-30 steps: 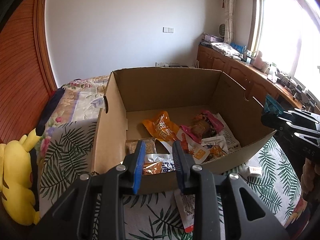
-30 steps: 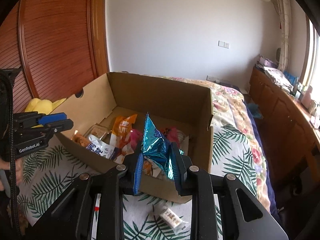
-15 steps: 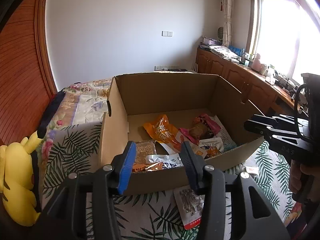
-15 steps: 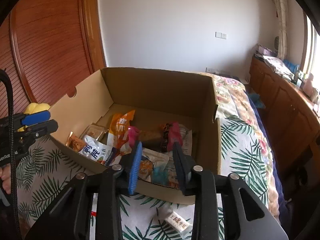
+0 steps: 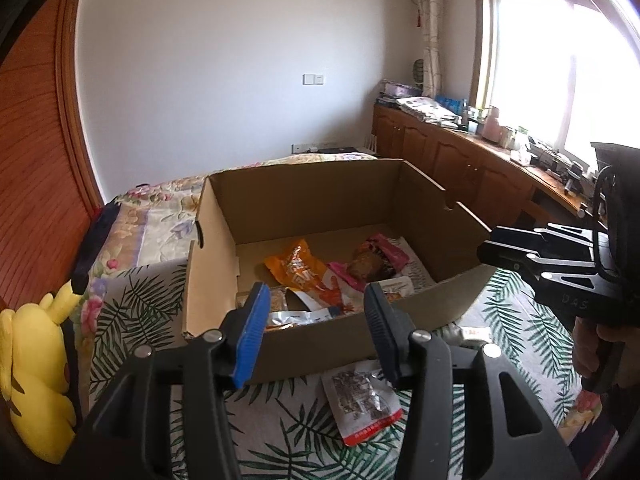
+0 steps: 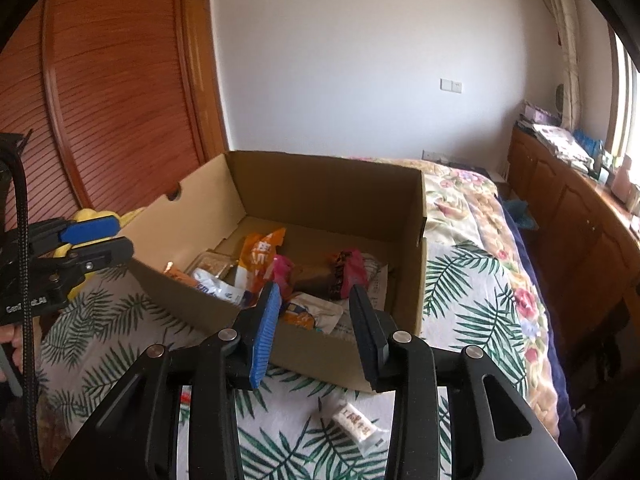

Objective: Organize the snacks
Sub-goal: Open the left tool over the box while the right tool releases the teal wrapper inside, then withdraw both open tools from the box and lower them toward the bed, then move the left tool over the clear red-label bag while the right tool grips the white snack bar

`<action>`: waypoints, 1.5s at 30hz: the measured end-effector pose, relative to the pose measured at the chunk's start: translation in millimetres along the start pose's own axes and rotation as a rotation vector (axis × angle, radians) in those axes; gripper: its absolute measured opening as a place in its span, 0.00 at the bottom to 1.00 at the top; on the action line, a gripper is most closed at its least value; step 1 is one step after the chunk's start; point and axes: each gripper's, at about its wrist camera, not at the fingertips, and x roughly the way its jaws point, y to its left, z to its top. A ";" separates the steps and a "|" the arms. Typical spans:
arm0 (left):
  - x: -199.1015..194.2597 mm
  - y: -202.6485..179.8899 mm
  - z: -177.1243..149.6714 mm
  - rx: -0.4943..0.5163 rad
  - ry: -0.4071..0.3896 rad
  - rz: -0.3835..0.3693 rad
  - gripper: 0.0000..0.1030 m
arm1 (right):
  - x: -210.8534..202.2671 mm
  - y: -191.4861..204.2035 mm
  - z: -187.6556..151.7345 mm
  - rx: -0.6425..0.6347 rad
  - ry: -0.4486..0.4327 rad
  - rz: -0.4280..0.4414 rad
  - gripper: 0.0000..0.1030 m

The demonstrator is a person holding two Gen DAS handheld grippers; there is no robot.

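Over box [image 6: 200,308]: both grippers, jaws empty.

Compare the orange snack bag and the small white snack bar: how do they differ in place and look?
The orange snack bag lies inside the cardboard box, leaning on other packets; the white snack bar lies outside it, alone on the leaf-print bedspread. The bag is bigger and crumpled; the bar is slim and flat. Both are sealed snacks, neither held.
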 end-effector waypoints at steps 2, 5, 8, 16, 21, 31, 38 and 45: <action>-5.5 -4.4 -1.5 0.013 -0.004 -0.009 0.48 | -8.9 1.1 -2.0 -0.005 -0.012 0.012 0.35; -14.0 -10.0 -5.8 0.023 -0.012 -0.028 0.48 | -24.2 2.5 -7.1 -0.014 -0.028 0.029 0.35; -21.0 -16.6 -11.2 0.036 -0.014 -0.036 0.48 | -35.8 4.7 -13.9 -0.028 -0.034 0.041 0.35; -36.1 -42.3 -23.9 0.116 -0.023 -0.037 0.49 | -45.7 13.9 -33.0 -0.059 -0.027 0.061 0.35; -38.9 -50.1 -34.5 0.122 -0.013 -0.064 0.49 | -49.5 14.2 -47.5 -0.068 -0.017 0.065 0.35; -25.7 -59.5 -67.7 0.151 0.036 -0.072 0.49 | -32.9 2.5 -77.7 -0.073 0.044 0.028 0.35; -6.6 -52.3 -87.2 0.116 0.087 -0.068 0.49 | 5.2 -17.0 -90.6 -0.045 0.107 -0.017 0.42; 8.6 -45.4 -98.8 0.104 0.122 -0.047 0.49 | 36.1 -33.0 -97.3 -0.019 0.175 -0.040 0.42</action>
